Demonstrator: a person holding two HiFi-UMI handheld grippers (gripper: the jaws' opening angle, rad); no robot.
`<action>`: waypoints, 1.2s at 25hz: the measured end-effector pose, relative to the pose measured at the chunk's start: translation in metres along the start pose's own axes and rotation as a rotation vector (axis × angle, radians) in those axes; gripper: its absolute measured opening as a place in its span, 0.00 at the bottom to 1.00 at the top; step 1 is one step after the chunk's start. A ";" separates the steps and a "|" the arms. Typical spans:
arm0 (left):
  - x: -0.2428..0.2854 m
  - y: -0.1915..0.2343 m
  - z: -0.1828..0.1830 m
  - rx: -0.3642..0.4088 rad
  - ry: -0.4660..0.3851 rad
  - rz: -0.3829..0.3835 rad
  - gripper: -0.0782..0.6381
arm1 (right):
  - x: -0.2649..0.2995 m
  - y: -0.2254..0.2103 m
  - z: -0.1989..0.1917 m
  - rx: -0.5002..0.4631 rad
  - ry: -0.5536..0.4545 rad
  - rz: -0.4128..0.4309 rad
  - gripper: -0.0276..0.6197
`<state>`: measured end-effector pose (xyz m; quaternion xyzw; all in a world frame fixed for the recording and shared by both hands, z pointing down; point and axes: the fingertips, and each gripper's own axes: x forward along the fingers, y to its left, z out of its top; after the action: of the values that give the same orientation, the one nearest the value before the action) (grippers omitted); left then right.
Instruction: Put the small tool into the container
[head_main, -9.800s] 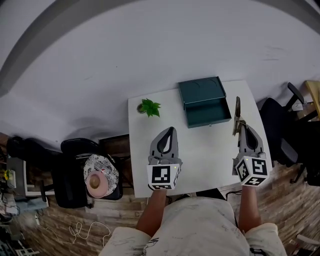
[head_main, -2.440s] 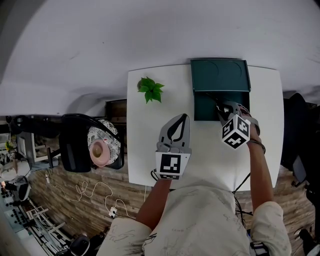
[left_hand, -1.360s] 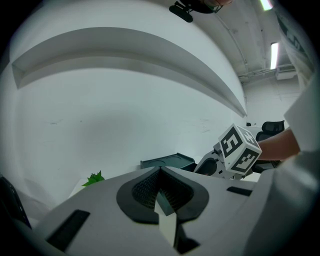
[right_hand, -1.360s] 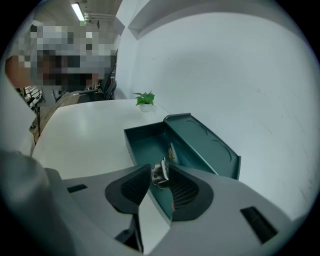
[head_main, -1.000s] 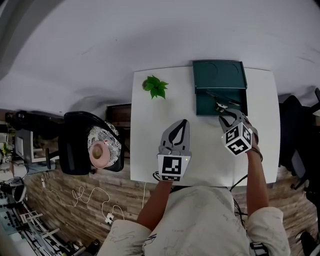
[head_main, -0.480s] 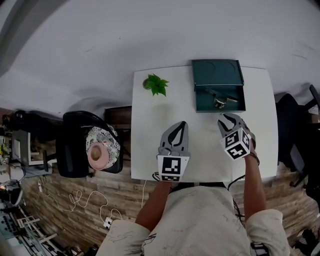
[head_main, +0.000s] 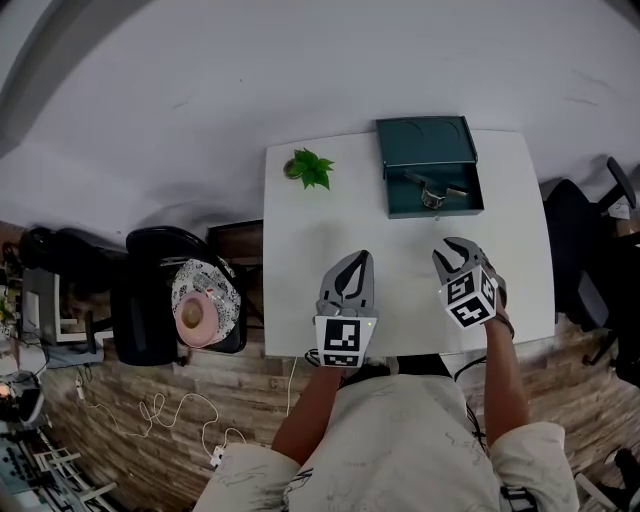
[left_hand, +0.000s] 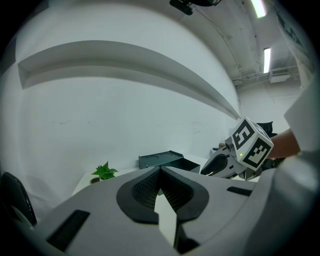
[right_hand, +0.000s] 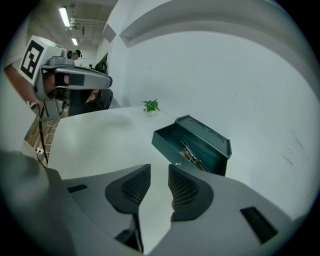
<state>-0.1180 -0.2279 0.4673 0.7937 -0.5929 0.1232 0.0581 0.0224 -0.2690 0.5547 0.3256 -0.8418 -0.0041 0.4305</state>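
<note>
The tool lies inside the box, so we judge the task done. Our right gripper hangs over the table, apart from the box, jaws slightly parted on nothing. The left gripper is clenched and empty. One risk is that the tool sits askew and could foul the raised lid if we shut it. The right gripper view shows the tool lying lengthwise close under the lid, whereas the left gripper view shows only the box's outside.

Small tool inside open teal container
</note>
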 end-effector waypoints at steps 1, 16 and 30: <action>-0.003 -0.001 -0.001 0.000 0.000 -0.003 0.12 | -0.003 0.003 -0.001 0.004 -0.001 -0.003 0.24; -0.050 -0.018 -0.019 0.007 -0.011 -0.039 0.12 | -0.046 0.052 -0.016 0.137 -0.053 -0.043 0.24; -0.076 -0.030 -0.025 0.011 -0.031 -0.072 0.12 | -0.087 0.072 -0.018 0.342 -0.198 -0.161 0.24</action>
<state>-0.1124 -0.1431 0.4729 0.8167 -0.5640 0.1119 0.0486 0.0321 -0.1594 0.5240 0.4581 -0.8397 0.0727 0.2825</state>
